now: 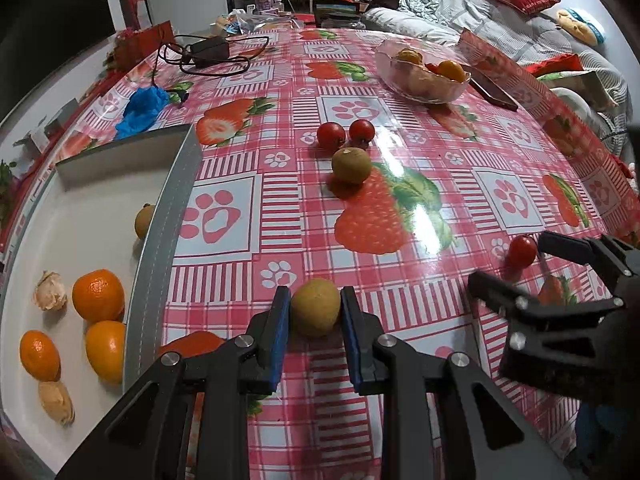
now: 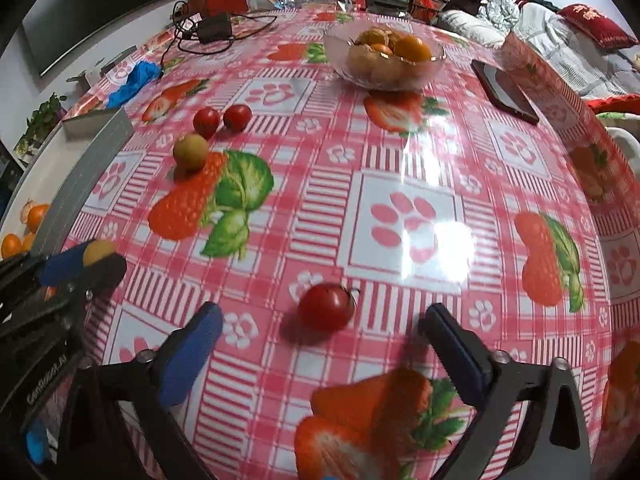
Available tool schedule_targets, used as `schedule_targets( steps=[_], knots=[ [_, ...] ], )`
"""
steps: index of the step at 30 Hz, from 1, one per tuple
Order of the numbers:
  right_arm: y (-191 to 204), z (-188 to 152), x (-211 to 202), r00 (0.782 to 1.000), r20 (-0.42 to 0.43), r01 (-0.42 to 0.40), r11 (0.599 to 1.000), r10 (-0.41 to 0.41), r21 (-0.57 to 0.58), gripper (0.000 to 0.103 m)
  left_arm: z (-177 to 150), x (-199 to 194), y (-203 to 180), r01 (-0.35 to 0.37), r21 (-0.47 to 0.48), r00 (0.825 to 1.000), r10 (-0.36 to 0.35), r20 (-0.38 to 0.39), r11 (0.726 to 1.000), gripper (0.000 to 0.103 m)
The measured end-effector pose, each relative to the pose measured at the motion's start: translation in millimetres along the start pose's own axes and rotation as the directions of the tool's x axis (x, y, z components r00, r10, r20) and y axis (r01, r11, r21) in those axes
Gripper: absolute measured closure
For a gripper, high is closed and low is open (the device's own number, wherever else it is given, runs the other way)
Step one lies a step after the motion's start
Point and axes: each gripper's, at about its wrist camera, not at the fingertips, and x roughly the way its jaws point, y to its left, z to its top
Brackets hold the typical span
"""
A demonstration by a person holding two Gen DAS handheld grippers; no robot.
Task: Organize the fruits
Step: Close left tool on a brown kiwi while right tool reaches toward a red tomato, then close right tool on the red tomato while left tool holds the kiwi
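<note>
My left gripper [image 1: 315, 312] is shut on a yellow-green round fruit [image 1: 315, 313] just above the tablecloth, right of the grey tray [image 1: 160, 240]. It also shows in the right wrist view [image 2: 98, 252]. The tray holds several oranges [image 1: 98, 295], peel pieces and one brown fruit [image 1: 144, 221]. My right gripper [image 2: 320, 332] is open, its pads on either side of and just short of a red tomato [image 2: 326, 307]. Two more tomatoes [image 1: 331, 135] and a brown-green fruit [image 1: 351, 165] lie mid-table. A glass bowl [image 1: 424, 74] holds more fruit.
A dark phone [image 2: 506, 90] lies right of the bowl. A black power adapter with cables [image 1: 206, 53] and a blue cloth [image 1: 142, 106] sit at the far left. A red box [image 2: 218, 0] and clutter line the far edge.
</note>
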Motion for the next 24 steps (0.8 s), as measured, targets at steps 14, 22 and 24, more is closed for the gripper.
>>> schedule_targets(
  steps=[14,22,24],
  knots=[
    [-17,-41,-35,0.984,0.064,-0.173,0.982,0.168,0.071,0.074,-38,-23,-9,0.014,0.024,1.0,-0.014,0.018,1.0,0.076],
    [-27,-55,-44,0.983,0.049,-0.181,0.977,0.177,0.114,0.071,-53,-33,-9,0.029,0.01,0.999,-0.029,0.021,1.0,0.076],
    [-27,-50,-41,0.985,0.052,-0.172,0.978,0.167,0.116,0.031,-53,-33,-9,0.031,0.006,0.999,-0.031,0.019,1.0,0.076]
  ],
)
